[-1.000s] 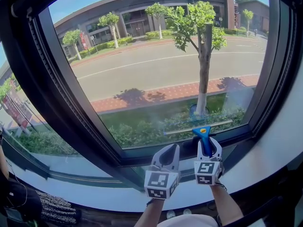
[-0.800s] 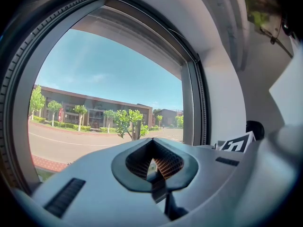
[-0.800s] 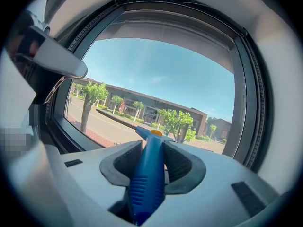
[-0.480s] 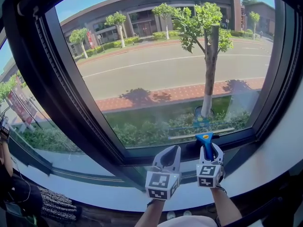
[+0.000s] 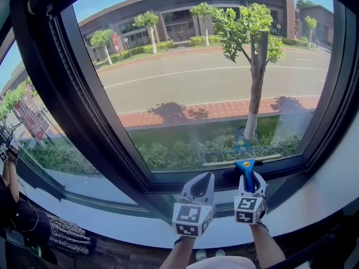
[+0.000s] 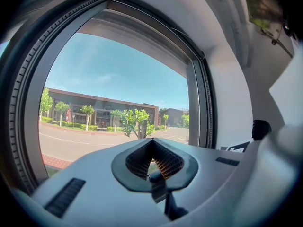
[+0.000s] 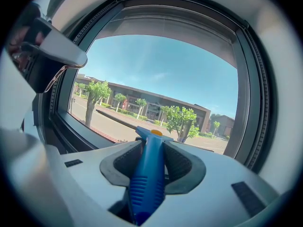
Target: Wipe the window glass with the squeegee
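A squeegee with a blue handle (image 5: pixel 246 172) (image 7: pixel 147 176) has its thin blade (image 5: pixel 241 160) lying along the bottom of the window glass (image 5: pixel 202 88), just above the lower frame. My right gripper (image 5: pixel 250 179) (image 7: pixel 152 161) is shut on that handle, below the pane at the right. My left gripper (image 5: pixel 200 185) (image 6: pixel 154 162) hovers beside it to the left, shut with nothing between its jaws, pointing up at the glass.
A dark window frame (image 5: pixel 84 116) surrounds the pane, with a white sill (image 5: pixel 112 217) beneath it. A second pane (image 5: pixel 33 133) lies to the left. White wall (image 6: pixel 232 103) stands to the right of the frame. A person's sleeve (image 5: pixel 8 172) shows at the far left.
The squeegee blade has slid down the glass to the lower frame, my right gripper lowering slightly with it. The view has shifted a little right. My left gripper stayed put.
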### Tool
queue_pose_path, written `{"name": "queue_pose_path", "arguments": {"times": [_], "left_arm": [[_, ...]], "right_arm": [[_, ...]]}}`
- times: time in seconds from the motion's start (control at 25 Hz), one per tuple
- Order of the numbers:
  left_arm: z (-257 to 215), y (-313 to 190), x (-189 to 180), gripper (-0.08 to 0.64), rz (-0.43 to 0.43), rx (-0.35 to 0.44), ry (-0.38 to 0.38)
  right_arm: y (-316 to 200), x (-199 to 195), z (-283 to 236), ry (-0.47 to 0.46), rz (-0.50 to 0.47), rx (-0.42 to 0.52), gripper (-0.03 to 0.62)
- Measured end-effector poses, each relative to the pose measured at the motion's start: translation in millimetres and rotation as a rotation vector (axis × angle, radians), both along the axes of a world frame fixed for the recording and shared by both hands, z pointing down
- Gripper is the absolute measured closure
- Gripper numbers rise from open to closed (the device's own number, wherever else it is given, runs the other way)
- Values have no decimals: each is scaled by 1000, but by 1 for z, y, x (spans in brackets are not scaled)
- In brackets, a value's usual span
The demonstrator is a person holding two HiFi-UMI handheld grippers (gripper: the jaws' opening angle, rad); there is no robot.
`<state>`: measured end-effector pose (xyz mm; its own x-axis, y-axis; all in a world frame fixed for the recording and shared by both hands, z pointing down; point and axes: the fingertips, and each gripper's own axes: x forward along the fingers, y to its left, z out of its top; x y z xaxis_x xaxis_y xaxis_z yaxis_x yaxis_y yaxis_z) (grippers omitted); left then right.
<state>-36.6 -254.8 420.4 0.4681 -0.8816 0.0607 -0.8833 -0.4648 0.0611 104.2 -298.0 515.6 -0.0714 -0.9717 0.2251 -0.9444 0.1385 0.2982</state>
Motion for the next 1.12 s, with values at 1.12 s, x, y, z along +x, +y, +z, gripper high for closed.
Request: {"name": "queue_pose_path", "arguments": {"times": [1.12], "left_arm": [[-39,40,-124,558,-146,64,21]], "right_arm": [[58,-100,-304,-205,-95,644,443]]}}
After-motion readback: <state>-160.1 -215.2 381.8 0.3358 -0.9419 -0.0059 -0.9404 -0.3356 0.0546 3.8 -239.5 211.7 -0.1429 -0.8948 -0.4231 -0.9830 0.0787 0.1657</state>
